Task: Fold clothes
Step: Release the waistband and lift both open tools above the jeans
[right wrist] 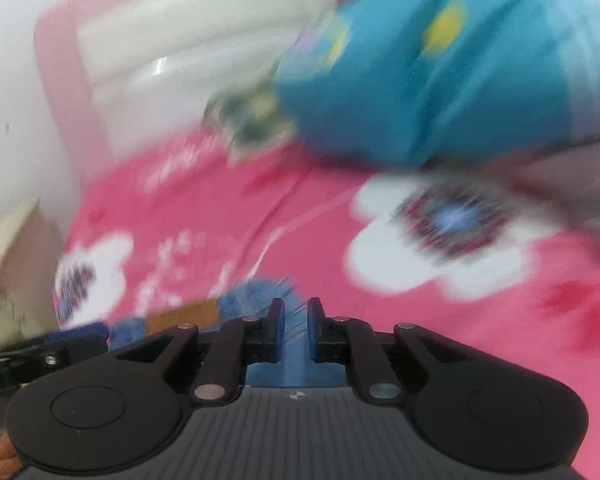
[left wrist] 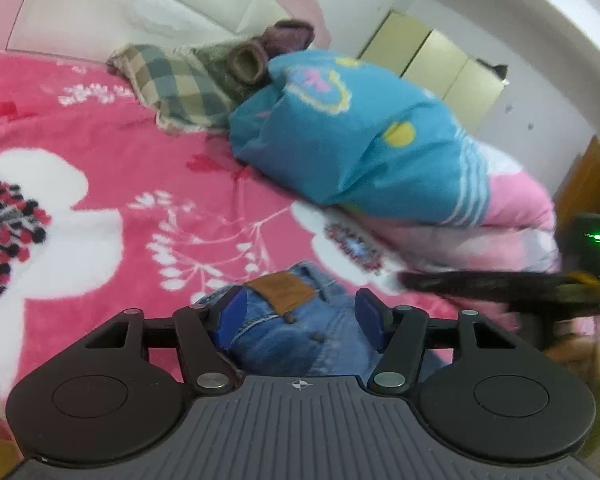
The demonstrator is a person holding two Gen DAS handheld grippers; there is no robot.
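Blue jeans with a brown leather patch lie on the pink flowered blanket. My left gripper is open above the waistband, and its blue pads stand wide apart on either side of the denim without pinching it. In the blurred right wrist view, my right gripper has its pads almost together. Denim from the jeans fills the narrow gap and bunches in front of it. The right gripper also shows as a dark blur to the right of the jeans.
A bundled blue and pink quilt lies across the bed behind the jeans. A checked pillow and rolled brown garments sit by the white headboard. Yellow cupboard doors stand at the far wall.
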